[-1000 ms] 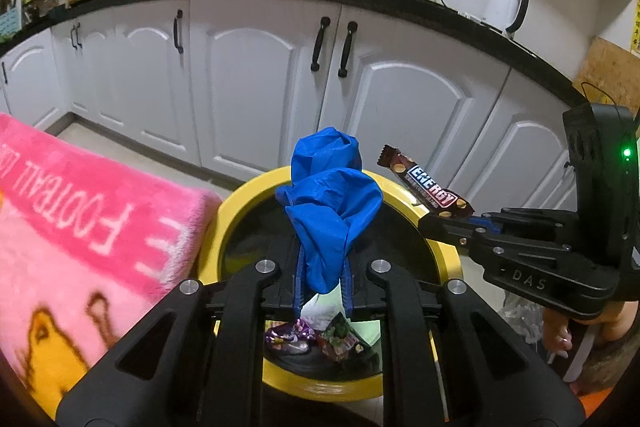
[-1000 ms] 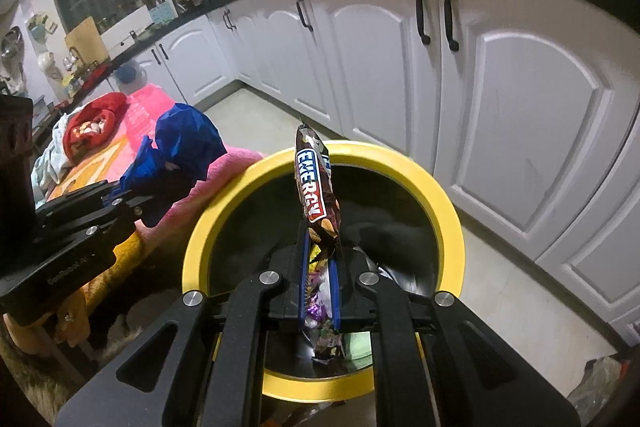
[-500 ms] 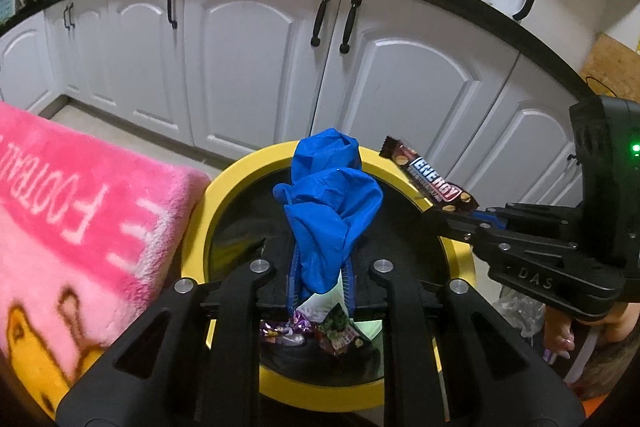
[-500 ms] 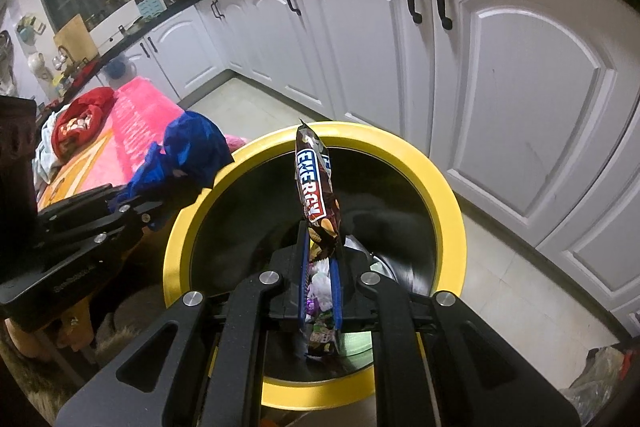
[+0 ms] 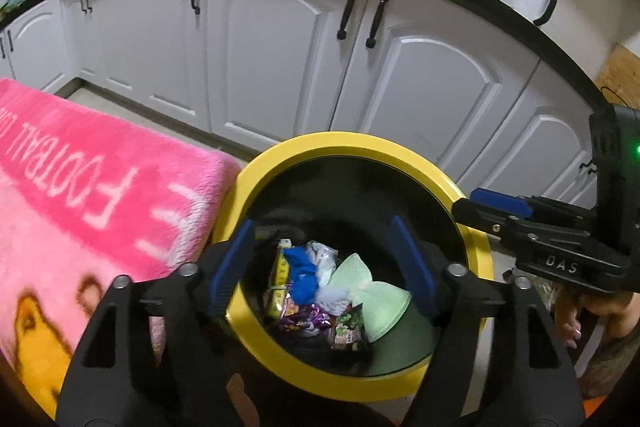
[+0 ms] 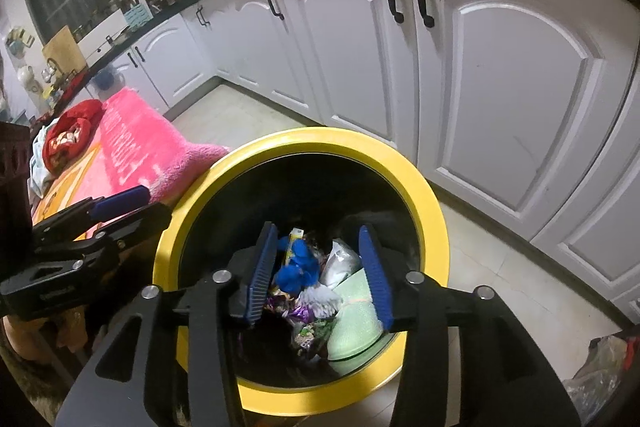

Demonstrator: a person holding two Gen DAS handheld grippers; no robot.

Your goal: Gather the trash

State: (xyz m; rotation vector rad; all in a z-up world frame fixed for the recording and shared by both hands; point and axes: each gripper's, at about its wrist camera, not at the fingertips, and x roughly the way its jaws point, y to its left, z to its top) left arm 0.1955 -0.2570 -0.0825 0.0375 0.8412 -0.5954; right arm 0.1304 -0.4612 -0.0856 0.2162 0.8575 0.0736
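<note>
A round bin with a yellow rim [image 5: 472, 239] [image 6: 432, 203] and a black inside stands on the floor below both grippers. My left gripper [image 5: 324, 267] is open and empty above it. My right gripper [image 6: 320, 269] is open and empty above it too. The crumpled blue piece [image 5: 302, 277] [image 6: 298, 267] lies inside the bin among several wrappers [image 5: 348, 331], a white wad [image 6: 340, 263] and a pale green piece [image 5: 380, 301]. The right gripper shows at the right of the left wrist view [image 5: 496, 205]. The left gripper shows at the left of the right wrist view [image 6: 120, 199].
A pink fleece blanket [image 5: 80, 195] [image 6: 136, 143] lies against the bin's left side. White cabinet doors [image 5: 272, 59] under a black counter stand behind the bin. A red cloth [image 6: 70, 131] lies on the blanket's far end. A plastic bag [image 6: 600, 367] lies on the floor at right.
Both grippers have opened. The blue piece has left my left gripper and lies in the bin. The snack bar wrapper has left my right gripper and is out of sight.
</note>
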